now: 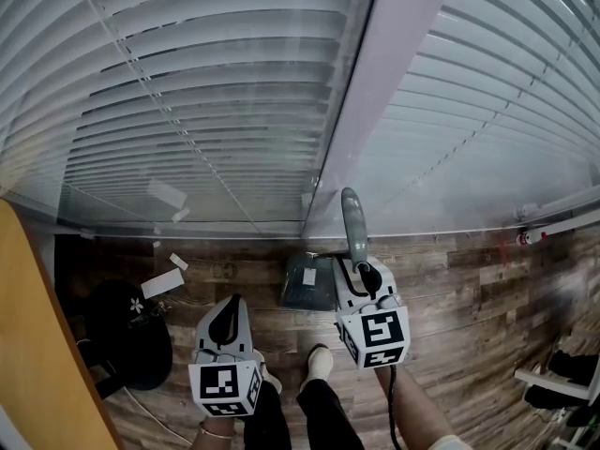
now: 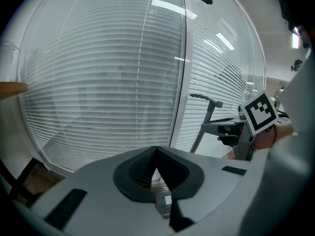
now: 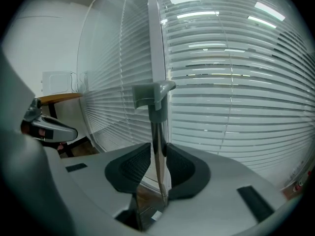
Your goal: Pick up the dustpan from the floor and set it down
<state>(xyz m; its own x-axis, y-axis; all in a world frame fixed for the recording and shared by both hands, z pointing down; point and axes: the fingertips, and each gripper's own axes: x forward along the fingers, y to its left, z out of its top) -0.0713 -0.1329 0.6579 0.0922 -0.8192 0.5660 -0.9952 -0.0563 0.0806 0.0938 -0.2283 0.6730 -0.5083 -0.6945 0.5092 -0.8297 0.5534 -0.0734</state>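
Our right gripper (image 3: pixel 158 167) clamps the slim handle (image 3: pixel 156 132) of the dustpan (image 1: pixel 307 287), which looks light, stiff plastic; our left gripper (image 2: pixel 156 156) sits closed, empty.

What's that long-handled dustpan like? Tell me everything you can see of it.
It is a dark grey dustpan with a small pale label on the pan and a thin shiny pole ending in a grey plastic grip. The pole stands about upright, clamped in the right claw. The pan sits low by the window blinds; whether it touches the wooden floor I cannot tell.
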